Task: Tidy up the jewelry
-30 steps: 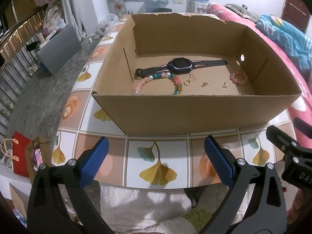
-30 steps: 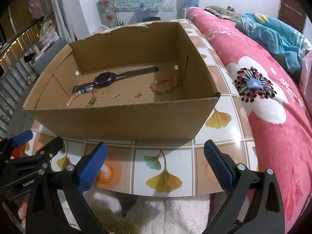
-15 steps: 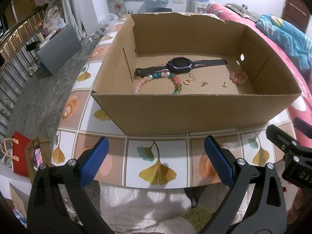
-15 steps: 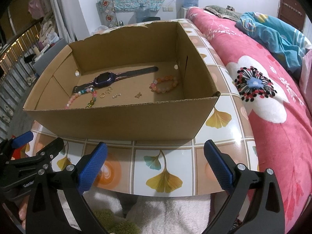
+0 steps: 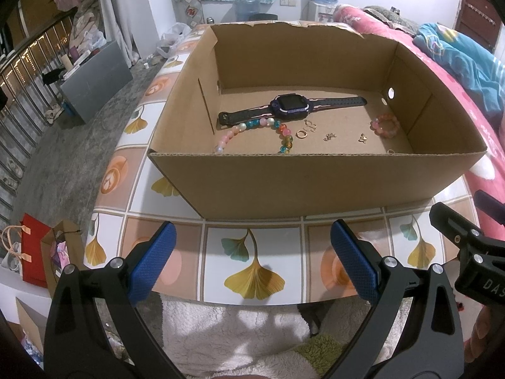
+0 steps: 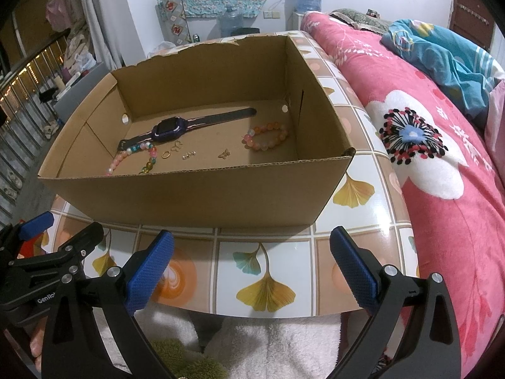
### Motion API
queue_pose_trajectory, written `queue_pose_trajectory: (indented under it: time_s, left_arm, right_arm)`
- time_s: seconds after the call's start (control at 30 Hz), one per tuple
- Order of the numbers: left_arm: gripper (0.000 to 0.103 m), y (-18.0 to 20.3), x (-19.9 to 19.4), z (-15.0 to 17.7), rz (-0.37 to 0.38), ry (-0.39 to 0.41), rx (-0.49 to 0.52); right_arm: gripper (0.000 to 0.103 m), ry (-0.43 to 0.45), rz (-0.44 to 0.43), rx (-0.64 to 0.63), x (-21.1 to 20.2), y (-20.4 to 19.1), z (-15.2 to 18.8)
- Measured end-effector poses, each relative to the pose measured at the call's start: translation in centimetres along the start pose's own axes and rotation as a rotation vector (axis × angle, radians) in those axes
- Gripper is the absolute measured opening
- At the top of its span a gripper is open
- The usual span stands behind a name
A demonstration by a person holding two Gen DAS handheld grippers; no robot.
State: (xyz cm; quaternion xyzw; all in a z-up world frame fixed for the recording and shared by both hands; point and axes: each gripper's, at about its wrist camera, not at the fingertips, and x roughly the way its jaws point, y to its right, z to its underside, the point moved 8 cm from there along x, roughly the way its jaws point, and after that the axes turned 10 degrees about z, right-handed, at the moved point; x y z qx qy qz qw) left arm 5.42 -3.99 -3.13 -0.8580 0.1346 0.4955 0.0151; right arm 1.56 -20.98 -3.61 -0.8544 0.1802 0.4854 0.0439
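An open cardboard box (image 5: 315, 183) (image 6: 189, 195) stands on the tiled table. Inside lie a dark watch (image 5: 290, 107) (image 6: 170, 129), a multicoloured bead bracelet (image 5: 252, 126) (image 6: 132, 154), a pink-orange bead bracelet (image 5: 384, 125) (image 6: 266, 137), a gold ring (image 5: 300, 134) (image 6: 166, 154) and small gold earrings (image 5: 329, 137) (image 6: 224, 153). My left gripper (image 5: 252, 262) is open and empty in front of the box's near wall. My right gripper (image 6: 252, 265) is open and empty too, beside it over the table's front edge.
The table (image 5: 252, 252) has a ginkgo-leaf tile top. A pink flowered bed (image 6: 442, 158) lies along the right. A white fluffy rug (image 5: 236, 331) is below the table edge. Gift bags (image 5: 34, 252) and a grey case (image 5: 98, 79) stand on the floor at left.
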Motion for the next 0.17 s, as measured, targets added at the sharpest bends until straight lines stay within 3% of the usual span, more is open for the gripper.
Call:
queue_pose_trajectory:
  time_s: [0.17]
  left_arm:
    - [0.095,0.01,0.01,0.0,-0.001,-0.001,0.0]
  right_arm:
    - [0.096,-0.002,0.0,0.0,0.04,-0.01,-0.01]
